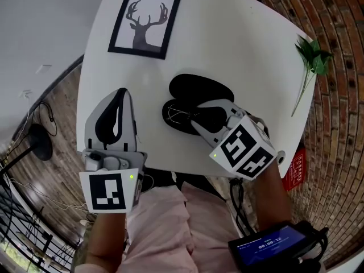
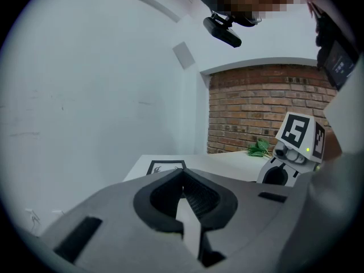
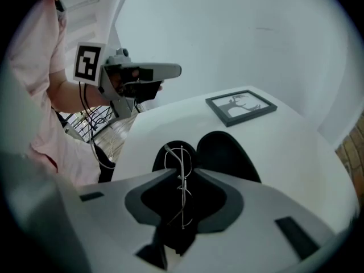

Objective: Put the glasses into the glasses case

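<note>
Glasses point(image 3: 181, 193) are clamped in my right gripper point(image 3: 183, 172). Its jaws are closed on the thin wire frame, which stands on edge between them. The gripper reaches in from the near right, tilted down, with its tips just over the open glasses case point(image 1: 199, 87). Whether the frame touches the case I cannot tell.

The case lies open on the white desk point(image 1: 250, 50), its two black halves side by side. The glasses hang over the half nearer to me.

My left gripper point(image 1: 121, 95) is held over the desk's near left part, well apart from the case. It points roughly level across the desk toward the far wall. Its jaws are pressed together at the tips with nothing between them.

The case sits close to the desk's near edge. Bare surface lies between it and the framed deer picture point(image 1: 145, 23) at the far side. More bare surface runs to the green sprig point(image 1: 311, 58) by the right edge. The left gripper is near the desk's left edge.
</note>
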